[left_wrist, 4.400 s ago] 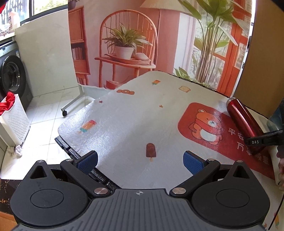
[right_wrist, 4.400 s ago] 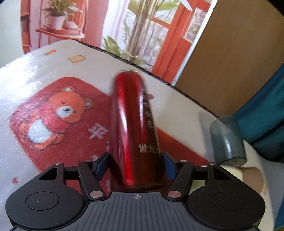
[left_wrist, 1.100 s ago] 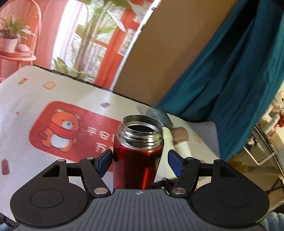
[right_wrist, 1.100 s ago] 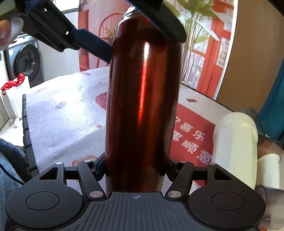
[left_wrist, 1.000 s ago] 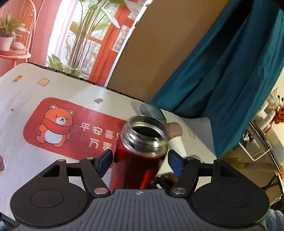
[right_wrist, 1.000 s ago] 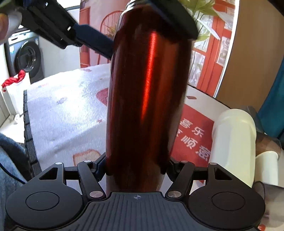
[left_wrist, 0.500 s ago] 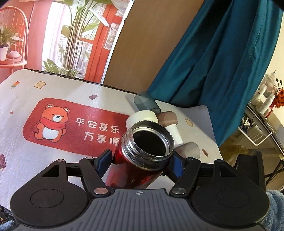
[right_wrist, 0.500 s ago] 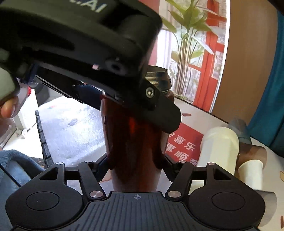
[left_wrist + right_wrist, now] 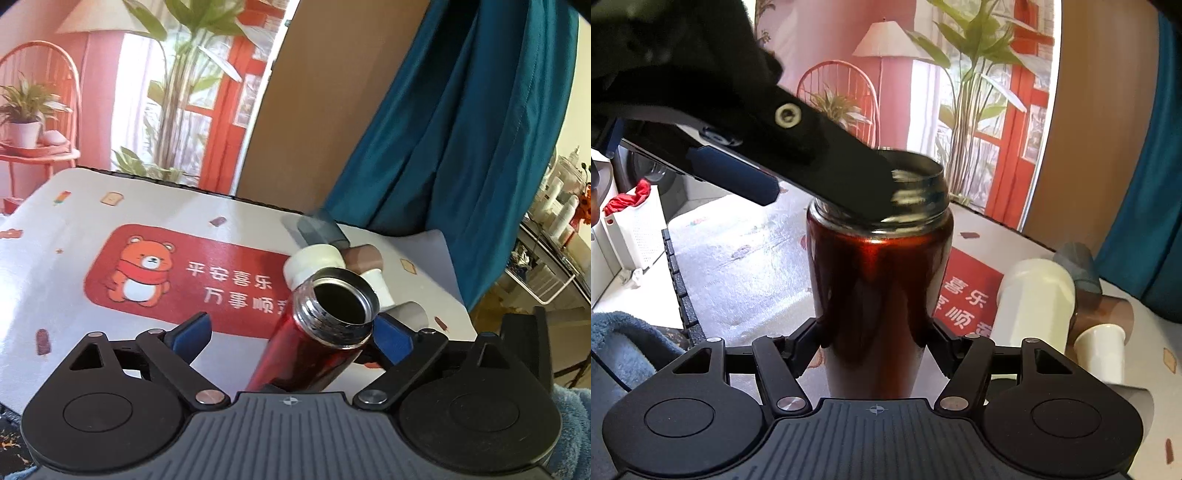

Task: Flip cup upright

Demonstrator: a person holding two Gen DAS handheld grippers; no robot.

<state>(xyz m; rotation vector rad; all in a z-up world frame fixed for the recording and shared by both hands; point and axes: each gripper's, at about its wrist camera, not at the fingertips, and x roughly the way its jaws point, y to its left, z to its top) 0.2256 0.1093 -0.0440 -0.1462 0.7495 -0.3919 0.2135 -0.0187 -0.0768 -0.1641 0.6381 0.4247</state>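
The red metal cup stands upright with its open steel mouth up, and my right gripper is shut on its lower body. In the left wrist view the cup leans between the fingers, mouth towards the camera. My left gripper is open around the cup's neck; its right pad is close to the steel rim and its left pad stands clear. The left gripper's finger crosses over the cup's mouth in the right wrist view.
The table has a white mat with a red bear panel. Several cups lie on their sides at the right: a white one, a brown one, a grey one. A teal curtain hangs behind.
My left gripper has opened wider and shifted, so the cup now sits near its right finger. The right gripper keeps hold and the cup sits lower in its view.
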